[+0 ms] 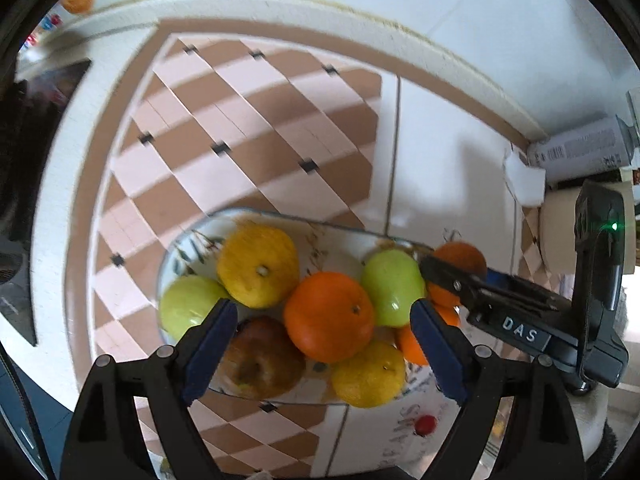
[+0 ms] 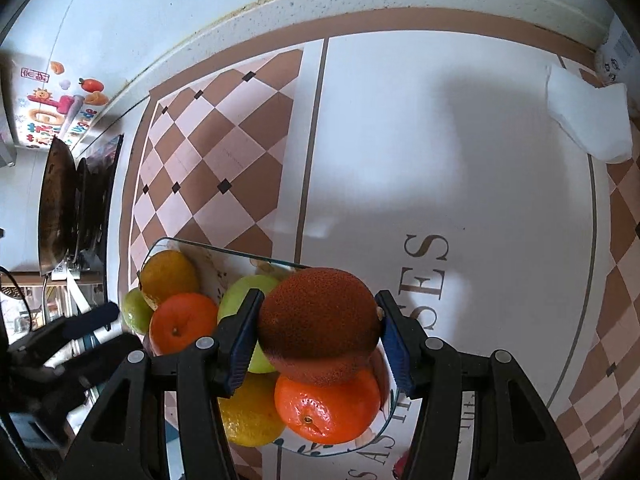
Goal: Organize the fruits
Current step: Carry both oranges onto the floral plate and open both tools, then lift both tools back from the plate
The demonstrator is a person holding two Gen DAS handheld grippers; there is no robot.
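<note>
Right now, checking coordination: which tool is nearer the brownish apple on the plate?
Left. The left tool hangs open just above the brownish apple; the right tool grips a dark orange at the plate's opposite side.

Glass plate (image 1: 192, 236) heaped with oranges, lemons, green apples (1 dark orange (image 2: 320, 316) above the heap)

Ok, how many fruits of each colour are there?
Orange: 3, counting the held orange in the right gripper
Yellow: 2
Green: 2
Brown: 1
Total: 8 that I can see
</note>
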